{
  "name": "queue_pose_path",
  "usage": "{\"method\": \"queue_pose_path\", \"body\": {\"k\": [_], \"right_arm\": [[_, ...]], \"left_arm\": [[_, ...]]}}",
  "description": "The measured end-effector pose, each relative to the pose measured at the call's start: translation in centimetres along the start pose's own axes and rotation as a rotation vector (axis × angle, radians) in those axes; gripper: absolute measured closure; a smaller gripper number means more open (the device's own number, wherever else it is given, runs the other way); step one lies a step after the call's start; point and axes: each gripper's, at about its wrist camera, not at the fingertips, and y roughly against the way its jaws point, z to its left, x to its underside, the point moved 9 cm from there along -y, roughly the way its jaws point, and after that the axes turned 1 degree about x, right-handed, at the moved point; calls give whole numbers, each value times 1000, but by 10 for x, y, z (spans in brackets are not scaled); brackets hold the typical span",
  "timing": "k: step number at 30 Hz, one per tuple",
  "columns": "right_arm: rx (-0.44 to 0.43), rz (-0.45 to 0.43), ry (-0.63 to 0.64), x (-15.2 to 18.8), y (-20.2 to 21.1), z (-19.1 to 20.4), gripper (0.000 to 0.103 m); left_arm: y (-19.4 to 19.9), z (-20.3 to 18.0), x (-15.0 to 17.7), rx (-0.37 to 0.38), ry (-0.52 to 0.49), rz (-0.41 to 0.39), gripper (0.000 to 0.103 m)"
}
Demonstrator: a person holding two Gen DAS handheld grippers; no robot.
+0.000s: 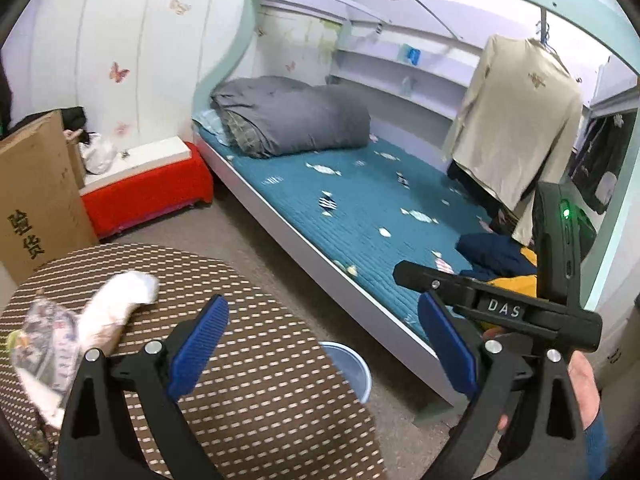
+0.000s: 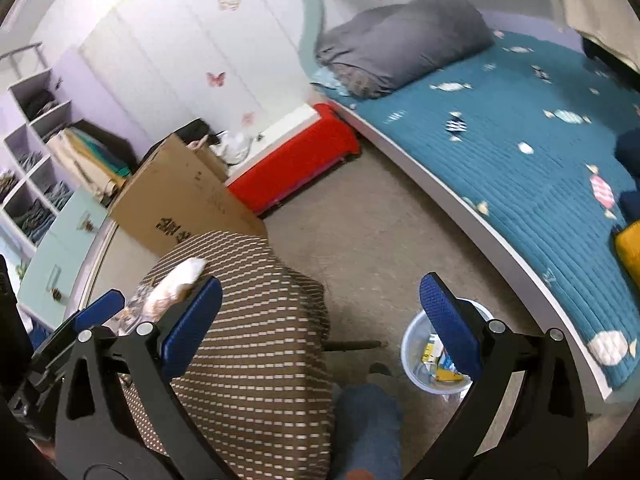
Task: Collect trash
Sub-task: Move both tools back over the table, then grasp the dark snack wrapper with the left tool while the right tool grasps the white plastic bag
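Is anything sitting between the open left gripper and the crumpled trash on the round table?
Nothing visible does. The left gripper hangs open above the brown patterned table, and the crumpled white paper and wrapper lie to its left on the cloth, with only bare tabletop between them.

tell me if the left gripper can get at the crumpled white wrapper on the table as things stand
Probably yes. The left gripper is open and empty above the round table, and the crumpled white wrapper lies just to its left on the tabletop with nothing between them. It rests on other wrappers.
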Motion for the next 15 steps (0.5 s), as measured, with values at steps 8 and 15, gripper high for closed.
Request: {"method": "queue_pose_path", "body": {"k": [8, 15], "right_arm": [[-50, 39, 121, 12, -16, 70, 6], [-77, 97, 221, 36, -43, 130, 6]], "left_arm": [[40, 61, 17, -89, 69, -40, 9], [76, 134, 47, -228, 115, -59, 9]]}}
